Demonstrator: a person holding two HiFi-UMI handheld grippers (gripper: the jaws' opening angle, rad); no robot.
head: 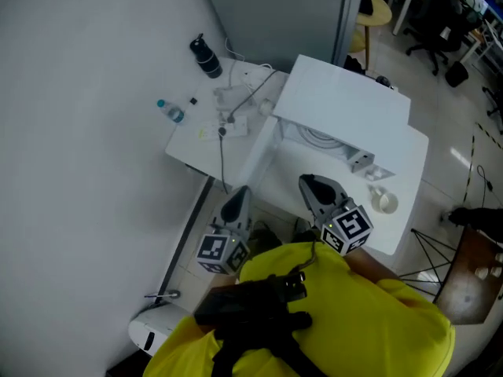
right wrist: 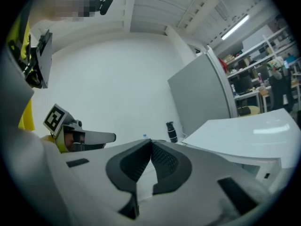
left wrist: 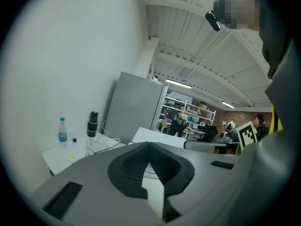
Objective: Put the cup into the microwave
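Note:
A small white cup (head: 384, 203) stands on the white table (head: 409, 218), right of my right gripper. The white microwave (head: 346, 104) sits at the table's middle with its door (head: 259, 157) swung open to the left, and the round glass plate (head: 318, 138) shows inside. My left gripper (head: 242, 191) hangs off the table's near edge, below the door. My right gripper (head: 305, 181) is over the table in front of the microwave's opening. In the gripper views the left gripper (left wrist: 149, 145) and the right gripper (right wrist: 151, 141) are both shut with nothing between the jaws.
A black bottle (head: 206, 57), a small water bottle (head: 170, 111) and a tangle of cables (head: 236, 100) lie on the table's far left. A small grey object (head: 363, 162) sits near the cup. A wall runs along the left. A tripod (head: 432, 250) stands at the right.

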